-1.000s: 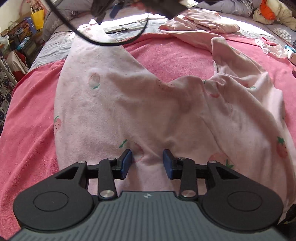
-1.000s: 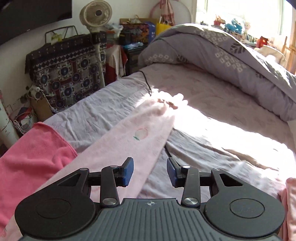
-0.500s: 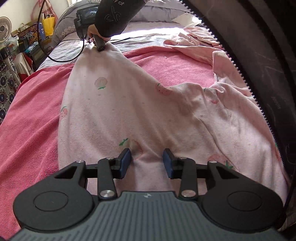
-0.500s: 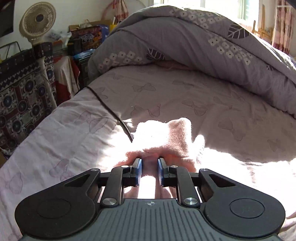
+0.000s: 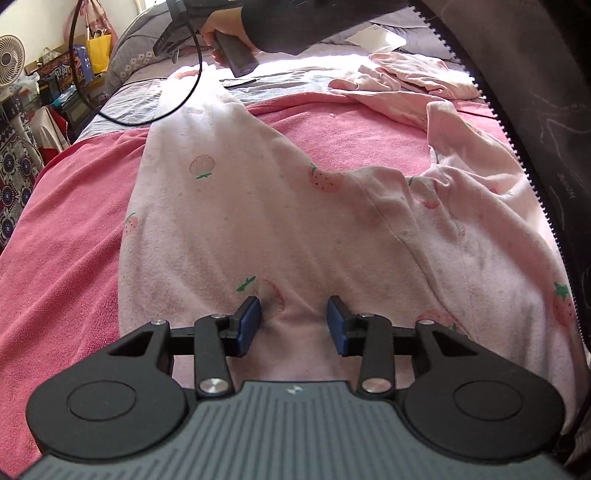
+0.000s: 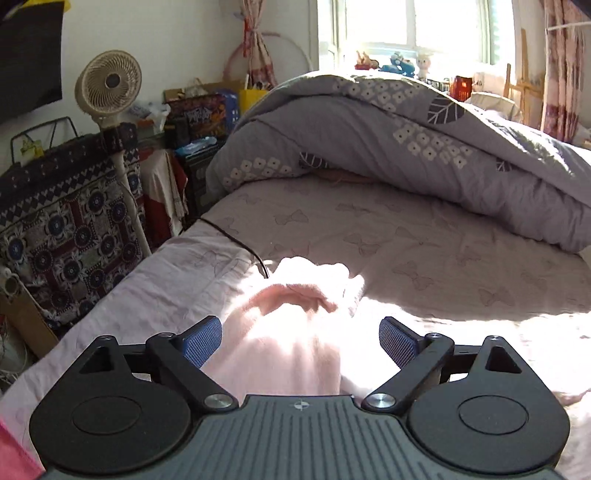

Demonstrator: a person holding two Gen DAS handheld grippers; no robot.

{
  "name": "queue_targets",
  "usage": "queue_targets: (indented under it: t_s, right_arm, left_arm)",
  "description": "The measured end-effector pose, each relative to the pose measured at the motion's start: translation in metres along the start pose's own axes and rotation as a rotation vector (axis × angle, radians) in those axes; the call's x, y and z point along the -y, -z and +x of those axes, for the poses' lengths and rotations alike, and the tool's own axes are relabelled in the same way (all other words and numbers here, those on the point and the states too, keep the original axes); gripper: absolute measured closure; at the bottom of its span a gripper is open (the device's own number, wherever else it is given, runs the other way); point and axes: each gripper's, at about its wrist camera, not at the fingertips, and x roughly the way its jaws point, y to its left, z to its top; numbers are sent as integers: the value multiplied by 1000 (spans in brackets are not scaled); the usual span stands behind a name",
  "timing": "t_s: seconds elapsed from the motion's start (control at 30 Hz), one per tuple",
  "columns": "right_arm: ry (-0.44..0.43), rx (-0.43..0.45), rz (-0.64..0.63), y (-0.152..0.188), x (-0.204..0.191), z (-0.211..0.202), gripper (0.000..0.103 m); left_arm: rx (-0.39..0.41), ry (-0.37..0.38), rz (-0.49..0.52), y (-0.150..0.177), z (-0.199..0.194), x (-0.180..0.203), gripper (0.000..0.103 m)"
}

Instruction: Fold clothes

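Pale pink pyjama trousers (image 5: 295,206) with a strawberry print lie spread over a pink towel (image 5: 62,229) on the bed. My left gripper (image 5: 293,321) is open at the near, waist end, its blue pads on either side of a ridge of the fabric. One trouser leg runs away to the far left, and its cuff (image 6: 306,295) lies in sunlight on the grey sheet. My right gripper (image 6: 300,339) hovers just over that cuff, open wide, holding nothing. In the left wrist view, a hand (image 5: 225,27) holds the right gripper's handle above the cuff.
A second pink garment (image 5: 417,77) lies crumpled at the far right of the towel. A black cable (image 6: 236,240) crosses the sheet beside the cuff. A bunched grey duvet (image 6: 406,147) fills the far side of the bed. A fan (image 6: 109,81) and patterned bag (image 6: 66,229) stand left. A dark jacket (image 5: 535,110) hangs right.
My right gripper, shut on the trouser cuff half a second ago, has opened wide and let it go. The left gripper has stayed open at the waist end.
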Motion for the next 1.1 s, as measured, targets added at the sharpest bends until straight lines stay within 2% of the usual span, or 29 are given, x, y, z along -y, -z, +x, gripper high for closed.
queue_targets:
  t_s: [0.03, 0.17, 0.2, 0.23, 0.3, 0.4, 0.53, 0.7, 0.73, 0.8, 0.83, 0.87, 0.9, 0.93, 1.0, 1.1]
  right_arm:
    - [-4, 3, -8, 16, -4, -26, 11]
    - [-68, -79, -55, 73, -36, -81, 17]
    - [-76, -87, -71, 80, -45, -83, 19]
    - [-81, -91, -89, 85, -53, -83, 26]
    - [-65, -65, -89, 81, -63, -65, 32]
    - [-26, -22, -79, 62, -67, -23, 33]
    - [21, -75, -39, 30, -58, 62, 32]
    - [34, -100, -28, -14, -42, 142, 16]
    - [37, -100, -31, -23, -40, 157, 5]
    - [28, -143, 62, -40, -28, 167, 7]
    - [41, -143, 86, -47, -27, 160, 17]
    - [42, -107, 89, -49, -27, 145, 22]
    - [37, -62, 87, -50, -28, 129, 23]
    - [26, 6, 85, -48, -28, 99, 23]
    - [0, 89, 100, -33, -25, 42, 22]
    - [-5, 112, 84, 8, -24, -34, 19]
  left_arm:
    - [0, 2, 2, 0, 1, 0, 57]
    - [4, 9, 4, 0, 1, -2, 57]
    - [6, 10, 5, 0, 1, -2, 57]
    - [8, 11, 5, 0, 0, -2, 57]
    - [14, 11, 3, 1, 0, -2, 57]
    - [26, 8, -1, 3, -1, -2, 57]
    - [36, 9, -4, 5, -2, -2, 57]
    - [47, 5, -4, 6, -3, -1, 57]
    - [48, 6, -5, 6, -3, -2, 57]
    - [43, 12, -14, 4, -4, -5, 56]
    - [39, 16, -19, 3, -5, -7, 56]
    - [36, 19, -24, 2, -5, -8, 56]
    - [32, 23, -29, 1, -6, -10, 55]
    - [29, 26, -34, 0, -6, -11, 53]
    - [16, 24, -50, -4, -8, -18, 50]
    - [7, -40, -106, -14, -21, -44, 50]
